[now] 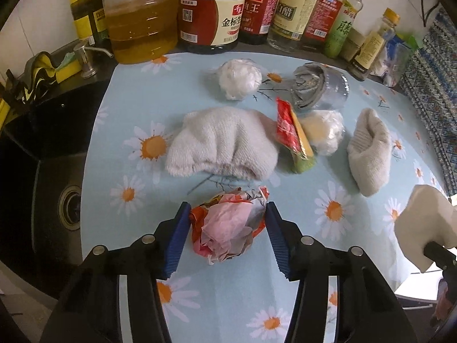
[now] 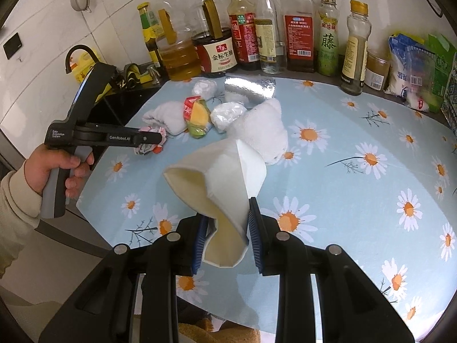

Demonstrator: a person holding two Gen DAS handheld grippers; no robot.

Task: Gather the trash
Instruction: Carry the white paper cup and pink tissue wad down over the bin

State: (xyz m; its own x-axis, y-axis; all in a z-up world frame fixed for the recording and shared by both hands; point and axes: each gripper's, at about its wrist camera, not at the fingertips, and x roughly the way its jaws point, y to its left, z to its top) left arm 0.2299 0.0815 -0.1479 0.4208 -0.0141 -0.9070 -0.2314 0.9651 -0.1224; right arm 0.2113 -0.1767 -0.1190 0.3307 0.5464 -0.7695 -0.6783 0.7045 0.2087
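The daisy-print cloth [image 1: 120, 108] covers the counter, with towels, balls of plastic film and a red packet strewn across its far half. At its near left edge the wrapper [image 1: 228, 223], crumpled pink and orange, sits squarely between the left gripper's [image 1: 228, 217] fingers, which touch or nearly touch its sides; whether they bite yet I cannot tell. To the right, the right gripper [image 2: 227, 228] is clamped on the paper bag [image 2: 217, 183], mouth tipped left toward the wrapper, so the likely carry is short and rightward.
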